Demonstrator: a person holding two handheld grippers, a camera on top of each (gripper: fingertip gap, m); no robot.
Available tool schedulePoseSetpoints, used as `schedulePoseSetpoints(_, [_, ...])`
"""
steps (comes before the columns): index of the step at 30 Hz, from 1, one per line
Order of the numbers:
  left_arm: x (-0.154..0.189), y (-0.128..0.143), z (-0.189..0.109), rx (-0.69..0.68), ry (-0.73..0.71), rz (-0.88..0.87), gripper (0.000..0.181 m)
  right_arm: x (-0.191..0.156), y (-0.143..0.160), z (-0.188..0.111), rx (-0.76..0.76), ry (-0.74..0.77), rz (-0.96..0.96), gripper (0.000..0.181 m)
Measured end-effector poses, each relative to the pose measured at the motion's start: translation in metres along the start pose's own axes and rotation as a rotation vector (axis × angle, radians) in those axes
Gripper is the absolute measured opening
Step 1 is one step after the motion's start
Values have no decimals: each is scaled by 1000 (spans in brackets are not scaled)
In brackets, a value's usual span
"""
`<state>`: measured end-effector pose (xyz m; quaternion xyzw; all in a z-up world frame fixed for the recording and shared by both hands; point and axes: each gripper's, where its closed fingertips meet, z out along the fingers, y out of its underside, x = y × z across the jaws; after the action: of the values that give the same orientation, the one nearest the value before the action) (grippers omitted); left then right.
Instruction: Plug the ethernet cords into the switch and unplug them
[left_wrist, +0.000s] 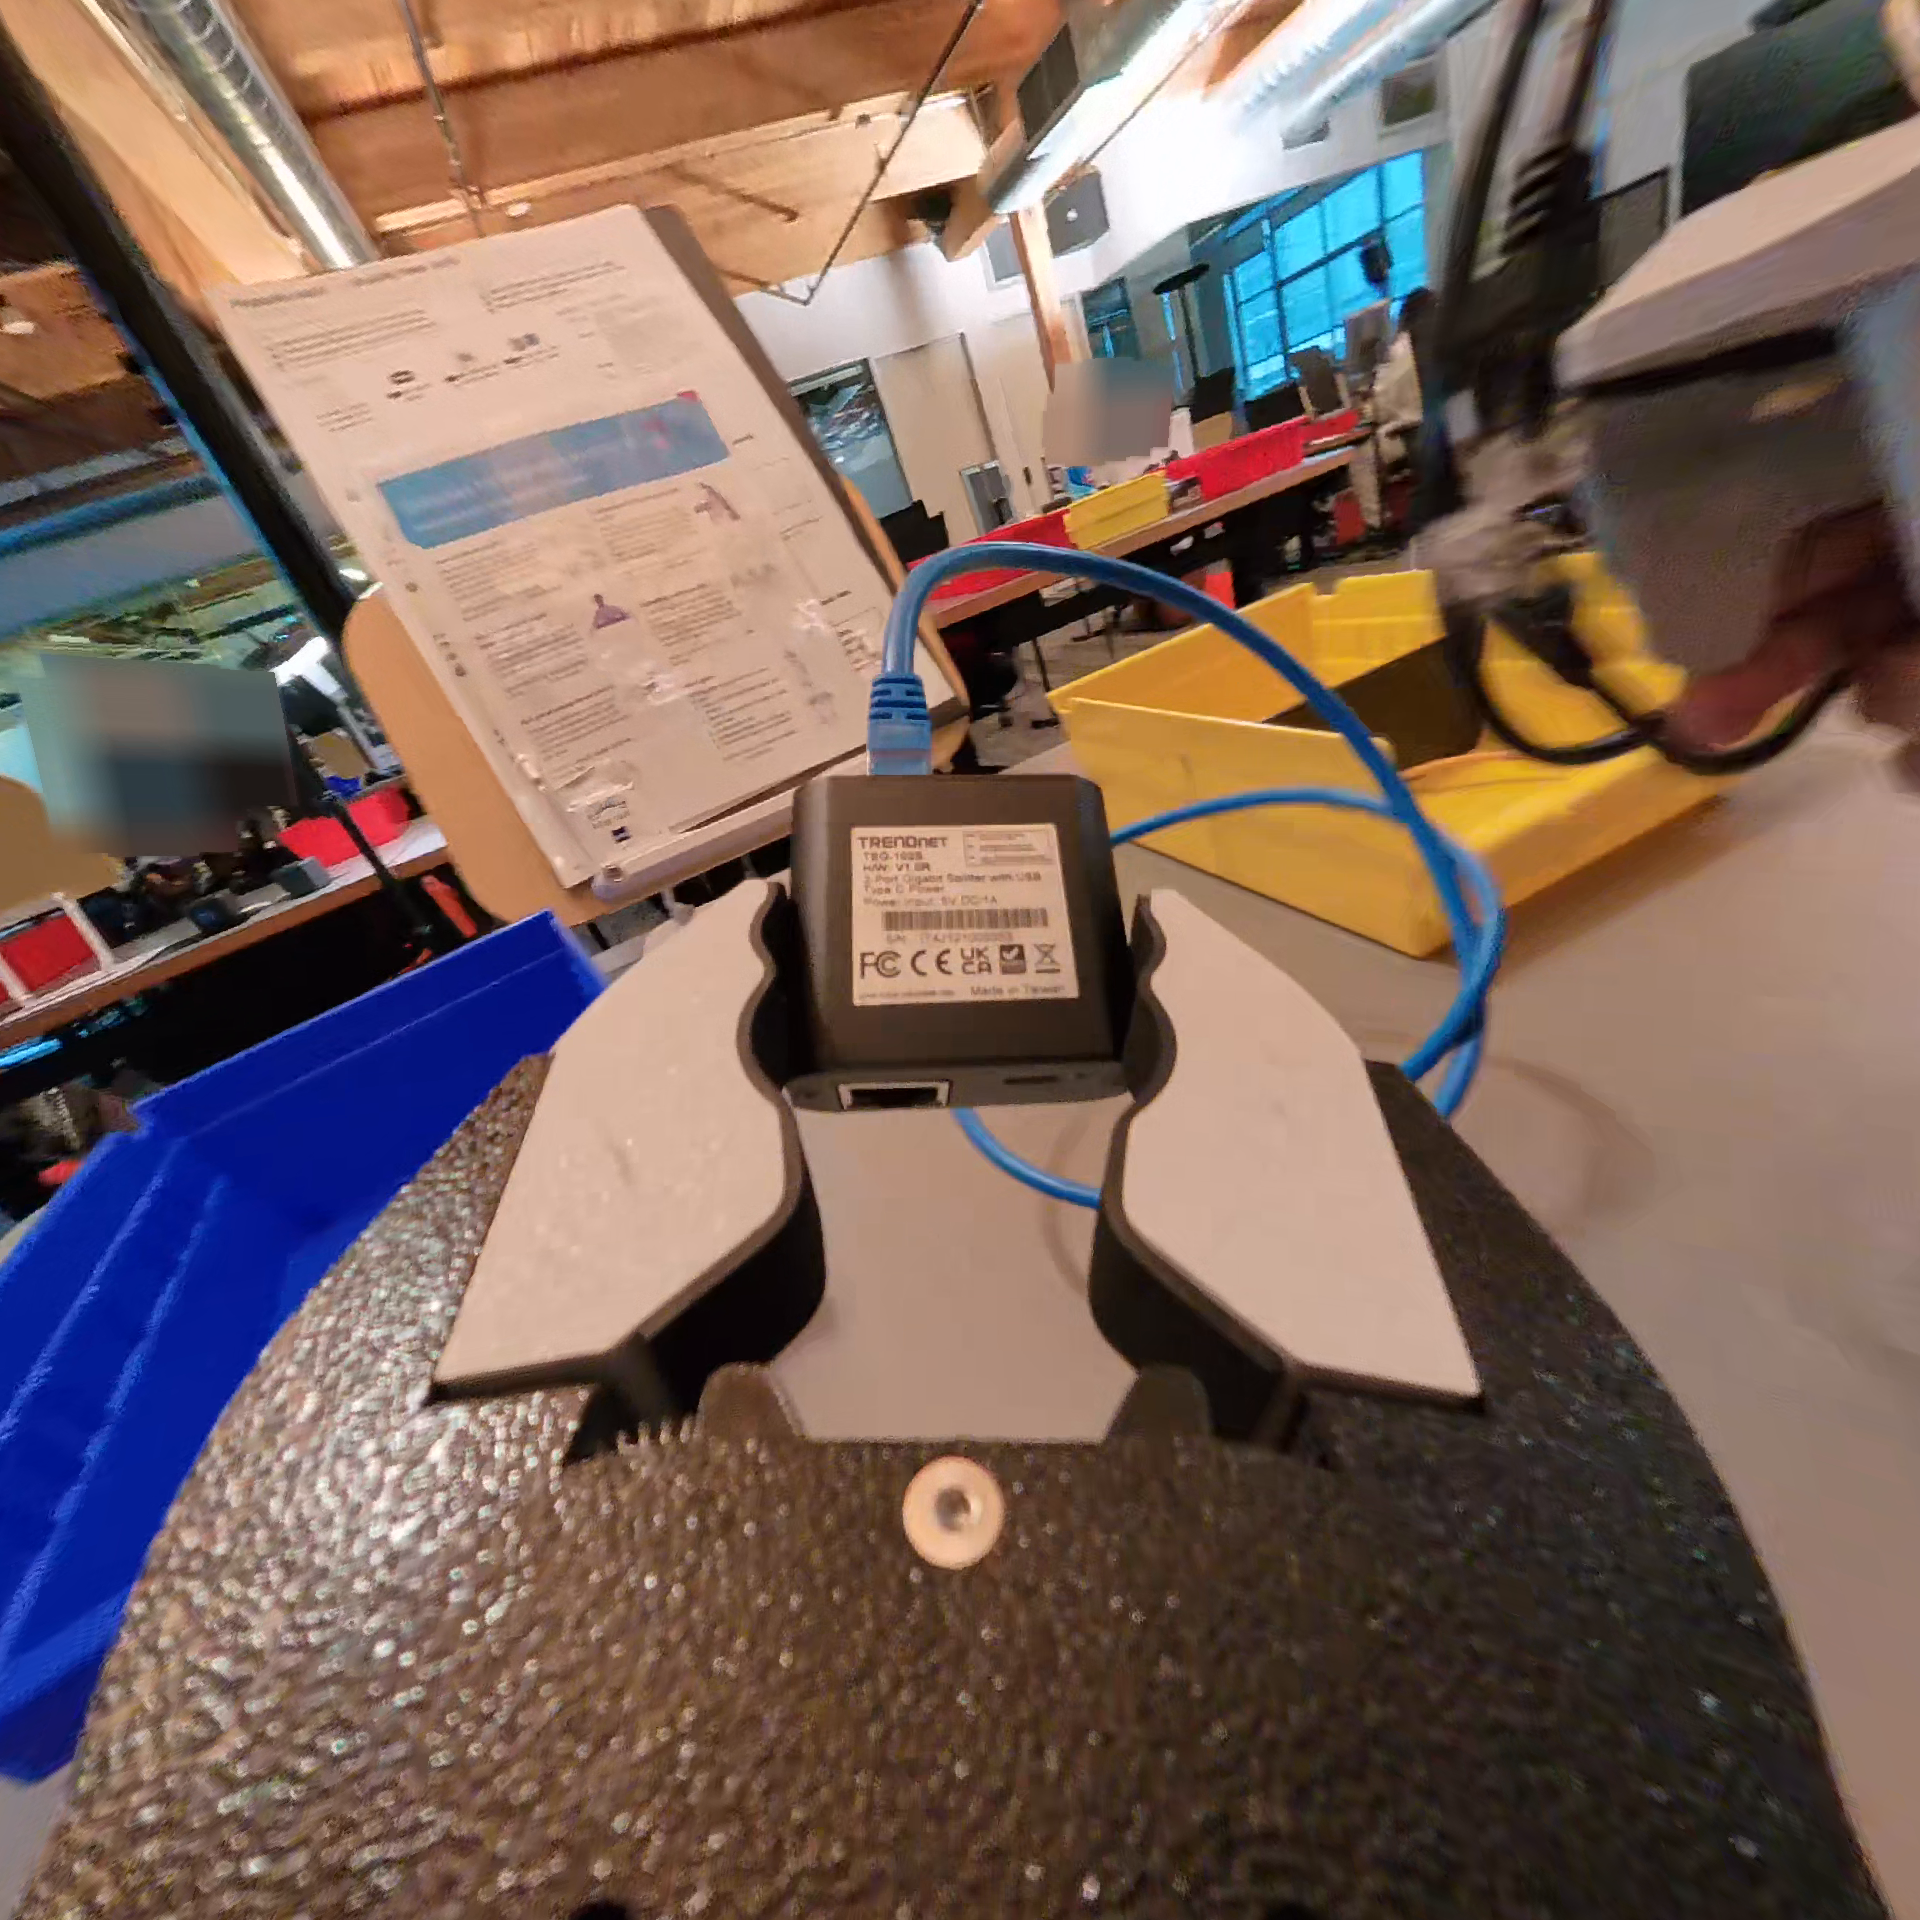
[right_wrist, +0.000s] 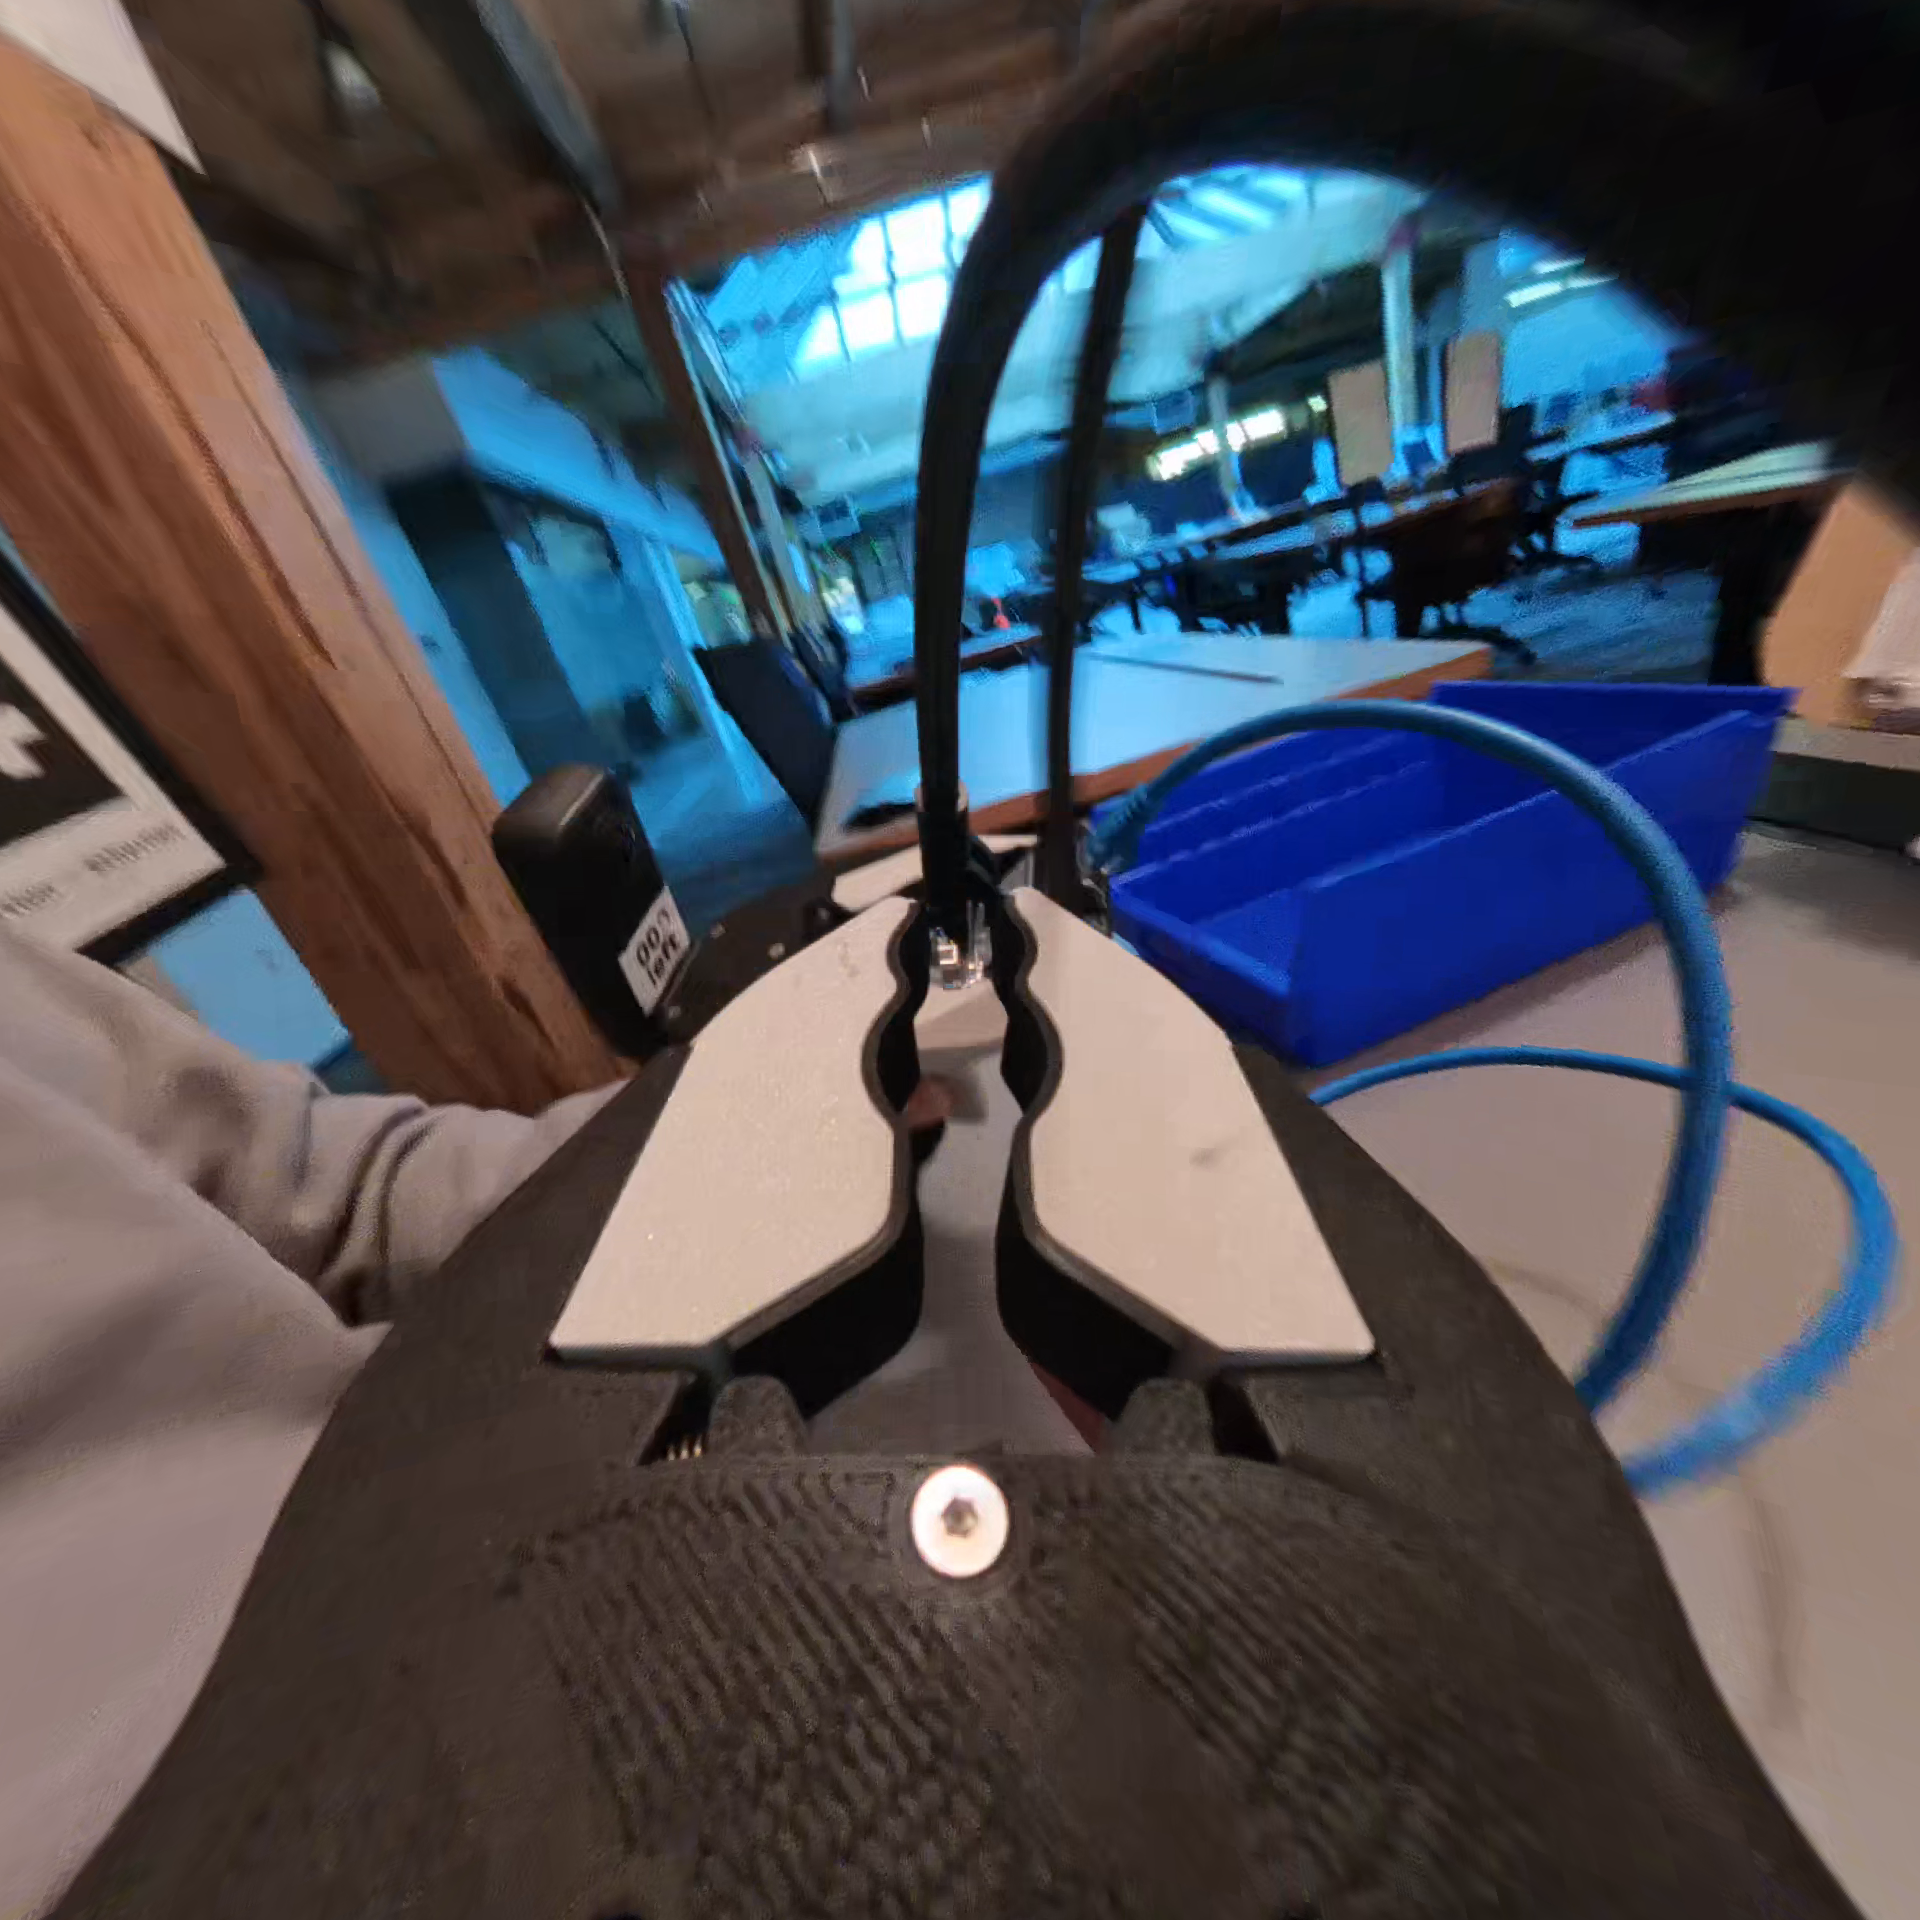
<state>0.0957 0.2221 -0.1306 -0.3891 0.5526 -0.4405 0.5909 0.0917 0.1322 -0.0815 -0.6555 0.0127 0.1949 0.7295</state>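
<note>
My left gripper (left_wrist: 958, 940) is shut on the small black switch (left_wrist: 961, 925), held above the table with its labelled side up. A blue ethernet cord (left_wrist: 1382, 790) is plugged into the switch's far side by its blue plug (left_wrist: 899, 717). An empty port (left_wrist: 896, 1093) faces me on the near side. My right gripper (right_wrist: 958, 940) is shut on the clear plug (right_wrist: 956, 951) of a black ethernet cord (right_wrist: 940, 582) that arches up and over the camera. The right gripper also shows blurred in the left wrist view (left_wrist: 1714, 499), upper right, apart from the switch.
A blue bin (left_wrist: 260, 1195) stands at the left of the grey table (left_wrist: 1662, 1039) and a yellow bin (left_wrist: 1299, 769) behind right. An instruction sheet on a stand (left_wrist: 561, 520) is behind the switch. A sleeve (right_wrist: 156, 1195) and a wooden post (right_wrist: 208, 571) are at left.
</note>
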Motion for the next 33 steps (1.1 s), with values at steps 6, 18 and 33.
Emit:
schedulePoseSetpoints(6, [-42,1,-8,-13,-61,-32,62,14,-19,-45,-123,114,-39,12])
schedulePoseSetpoints(18, [-35,3,-5,-28,-10,-16,61,201,-9,-141,-169,525,343,16])
schedulePoseSetpoints(33, [-19,15,1,-63,49,-11,61,220,-31,-167,-244,761,110,28])
